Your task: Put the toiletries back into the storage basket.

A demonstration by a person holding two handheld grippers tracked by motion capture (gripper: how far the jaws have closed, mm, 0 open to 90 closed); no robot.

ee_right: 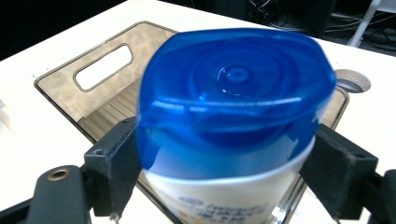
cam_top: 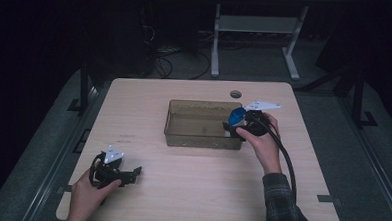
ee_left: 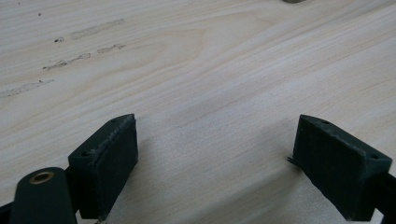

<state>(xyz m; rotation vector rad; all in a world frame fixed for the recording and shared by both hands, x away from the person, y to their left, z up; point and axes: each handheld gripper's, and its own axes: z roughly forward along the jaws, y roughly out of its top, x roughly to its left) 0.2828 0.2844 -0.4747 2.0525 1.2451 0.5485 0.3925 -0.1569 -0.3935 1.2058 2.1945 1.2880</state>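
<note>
A white bottle with a blue cap (ee_right: 233, 93) stands between the jaws of my right gripper (ee_right: 224, 163); the cap is blurred while the jaws are sharp, and the pads sit at its sides without clearly pressing. From above, the bottle (cam_top: 237, 115) and the right gripper (cam_top: 233, 126) are over the right end of a clear brownish bin (cam_top: 169, 124). The bin (ee_right: 112, 107) has a handle slot in its far wall. My left gripper (cam_top: 133, 173) rests low at the table's front left, open, with bare wood between its jaws (ee_left: 215, 163).
The light wooden table (cam_top: 180, 190) has a round cable hole (cam_top: 235, 94) behind the bin. A white desk frame (cam_top: 257, 28) and cables stand on the dark floor beyond. A black cable (cam_top: 287, 159) trails from the right gripper along the sleeve.
</note>
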